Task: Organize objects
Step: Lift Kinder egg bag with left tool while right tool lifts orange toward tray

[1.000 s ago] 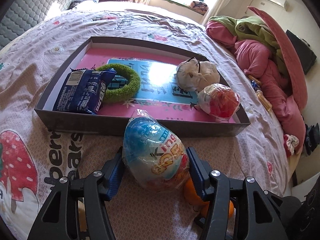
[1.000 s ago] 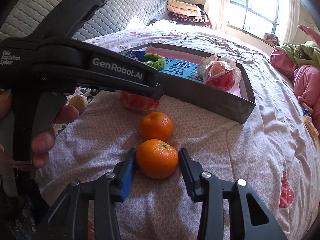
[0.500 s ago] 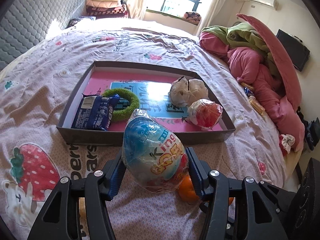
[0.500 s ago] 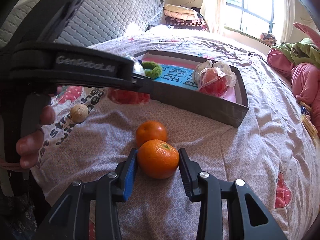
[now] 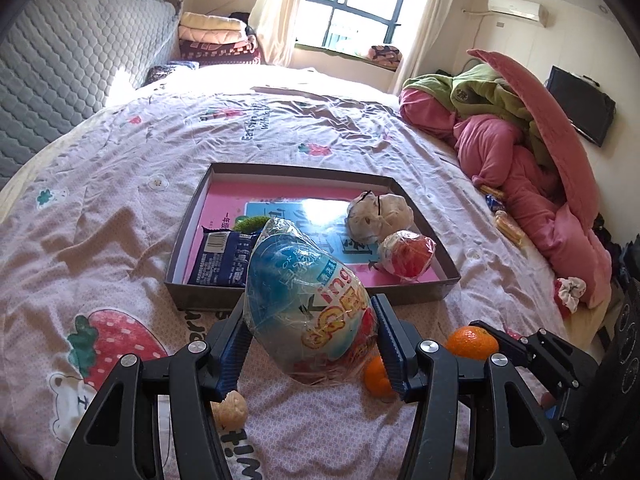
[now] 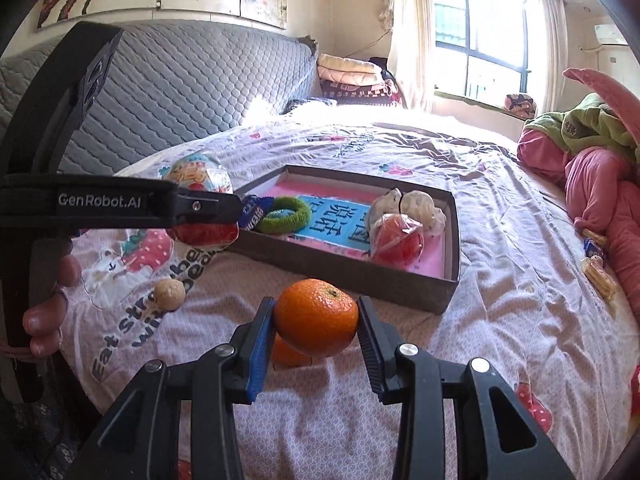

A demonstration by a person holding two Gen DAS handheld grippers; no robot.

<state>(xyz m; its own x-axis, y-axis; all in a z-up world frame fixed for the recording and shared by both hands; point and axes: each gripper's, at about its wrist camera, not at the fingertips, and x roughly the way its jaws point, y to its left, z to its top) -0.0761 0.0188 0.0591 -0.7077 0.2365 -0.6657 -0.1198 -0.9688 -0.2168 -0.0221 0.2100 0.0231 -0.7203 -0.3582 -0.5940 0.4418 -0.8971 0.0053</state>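
My left gripper (image 5: 310,332) is shut on a wrapped blue toy egg (image 5: 304,300) and holds it above the bed, short of the dark box (image 5: 312,300). The egg also shows in the right wrist view (image 6: 198,178). My right gripper (image 6: 316,332) is shut on a mandarin (image 6: 316,322), lifted off the bedsheet; the mandarin shows in the left wrist view (image 5: 472,342) too. A second mandarin (image 6: 286,354) lies under it on the bed. The box (image 6: 344,270) holds a blue snack pack (image 5: 222,260), a green ring (image 6: 284,216), a white bundle (image 5: 378,216) and a wrapped red ball (image 6: 396,242).
A walnut (image 6: 170,290) lies on the bedsheet left of the mandarins, and shows in the left wrist view (image 5: 230,408). A pile of pink and green bedding (image 5: 520,152) sits at the right. A grey quilted headboard (image 6: 180,92) stands at the left.
Both grippers have risen and pulled back from the box. The right gripper lifted its mandarin off the bed, away from the second mandarin. The left keeps the egg.
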